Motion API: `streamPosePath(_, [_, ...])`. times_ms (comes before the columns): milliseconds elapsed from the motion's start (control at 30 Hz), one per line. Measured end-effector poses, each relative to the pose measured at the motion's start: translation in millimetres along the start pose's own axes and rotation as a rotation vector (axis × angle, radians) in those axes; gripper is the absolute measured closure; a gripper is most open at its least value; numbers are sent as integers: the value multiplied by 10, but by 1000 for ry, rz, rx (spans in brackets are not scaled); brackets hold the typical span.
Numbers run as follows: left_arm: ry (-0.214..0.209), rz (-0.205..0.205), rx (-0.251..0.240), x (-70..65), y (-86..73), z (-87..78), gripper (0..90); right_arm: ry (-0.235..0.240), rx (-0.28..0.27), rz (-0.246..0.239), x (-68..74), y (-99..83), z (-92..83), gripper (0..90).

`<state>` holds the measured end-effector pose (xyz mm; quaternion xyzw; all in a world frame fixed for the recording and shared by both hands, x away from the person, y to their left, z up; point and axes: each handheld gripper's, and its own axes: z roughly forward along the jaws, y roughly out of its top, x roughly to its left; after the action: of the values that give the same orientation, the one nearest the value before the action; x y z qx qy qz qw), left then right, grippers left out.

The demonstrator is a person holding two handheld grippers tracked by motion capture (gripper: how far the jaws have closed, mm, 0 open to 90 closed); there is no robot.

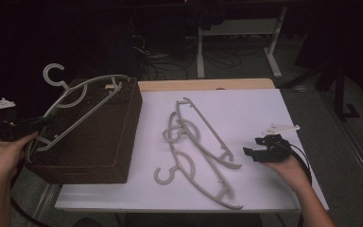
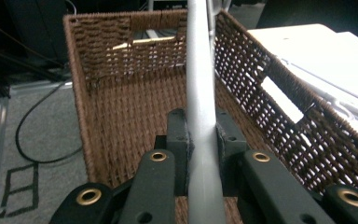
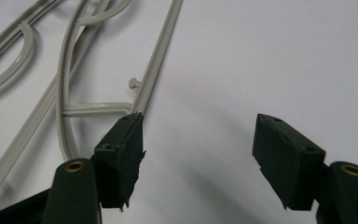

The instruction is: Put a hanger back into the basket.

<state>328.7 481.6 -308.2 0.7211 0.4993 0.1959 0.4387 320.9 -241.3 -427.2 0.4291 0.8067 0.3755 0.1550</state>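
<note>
The left gripper [image 1: 16,126] has its jaws clamped on the arm of a grey hanger [image 1: 82,101], which lies tilted across the open top of the wicker basket [image 1: 99,156] at about nine o'clock on the table [image 1: 264,104], its hook poking out past the far-left corner. To finish this well, I judge it best to lower the held end slowly until the whole frame drops inside the rim, swinging the hook inward first so it does not catch on the weave, and only then to let go. The right gripper [image 1: 260,152] hovers at about four o'clock with its jaws well apart and nothing between them, just beside the two hangers [image 1: 203,151] lying overlapped at the table's middle. The hangers are smooth, slender, moulded plastic in pale grey, with curved shoulders, a straight bar, small pegs and round hooks. The basket is dark brown, coarse and ribbed, boxy with cut-out handle slots in its walls. The tabletop is flat, white and matt.
</note>
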Motion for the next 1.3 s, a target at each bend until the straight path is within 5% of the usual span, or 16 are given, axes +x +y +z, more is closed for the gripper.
streamPosePath(200, [-2,-13,64,-21,-74,253,793,-6,-11,8,-3,-6,-38,324])
streamPosePath(300, [-35,-45,79,2,-106,321,787,-6,-14,1,2,-4,-46,324])
streamPosePath(400, [-38,-67,42,39,-119,320,612,-7,-17,-1,2,-6,-56,323])
streamPosePath(600, [-67,-37,35,-36,-36,317,515,-6,-19,-1,-2,7,-48,323])
streamPosePath(900, [-154,25,-12,-450,202,436,347,-3,-21,3,-5,35,-50,313])
streamPosePath(1300, [-311,99,-64,-1264,435,774,207,11,-38,-11,16,65,-82,310])
